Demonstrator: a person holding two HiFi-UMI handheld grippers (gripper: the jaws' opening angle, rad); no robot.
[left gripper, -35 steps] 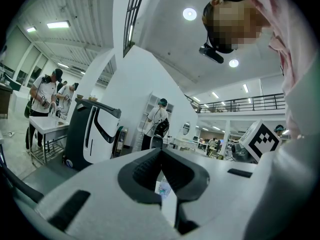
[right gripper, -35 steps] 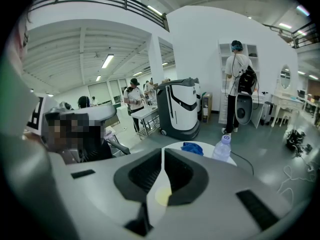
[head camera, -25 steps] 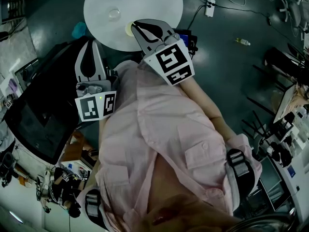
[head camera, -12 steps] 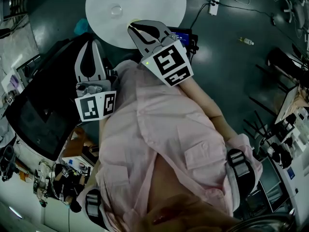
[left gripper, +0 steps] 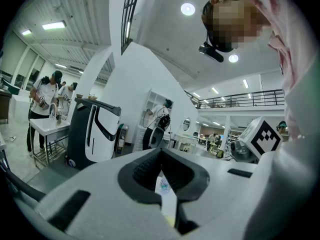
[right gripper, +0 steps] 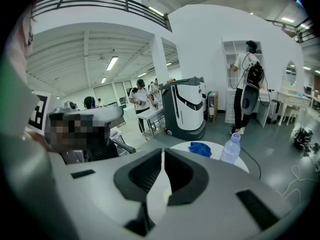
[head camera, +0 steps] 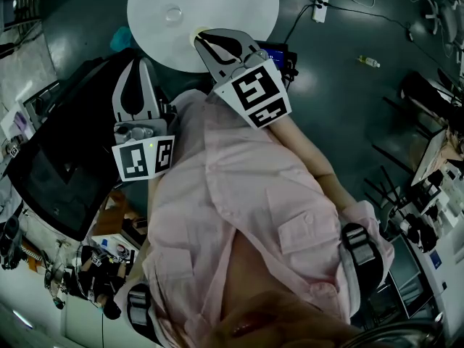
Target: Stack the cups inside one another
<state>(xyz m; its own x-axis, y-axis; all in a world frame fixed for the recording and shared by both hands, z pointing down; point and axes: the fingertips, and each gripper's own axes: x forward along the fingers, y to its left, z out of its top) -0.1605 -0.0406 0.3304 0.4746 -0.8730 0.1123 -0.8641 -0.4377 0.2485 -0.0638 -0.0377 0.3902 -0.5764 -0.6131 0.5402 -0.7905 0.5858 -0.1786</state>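
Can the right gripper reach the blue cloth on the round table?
Probably yes. The right gripper hovers by the near edge of the table, jaws together. Only bare tabletop seems to lie between it and the blue cloth; the bottle stands off to one side. It must open first.

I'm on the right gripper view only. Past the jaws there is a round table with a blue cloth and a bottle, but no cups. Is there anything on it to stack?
Observer: Yes. The head view shows a clear cup standing on the table.
Operator: Only that one?
Observer: A yellowish round thing, perhaps another cup, sits at the table's near edge, right by the tips of the right gripper.
Operator: And the left gripper's jaws?
Observer: The left gripper view shows the left gripper with its jaws closed at the tips.
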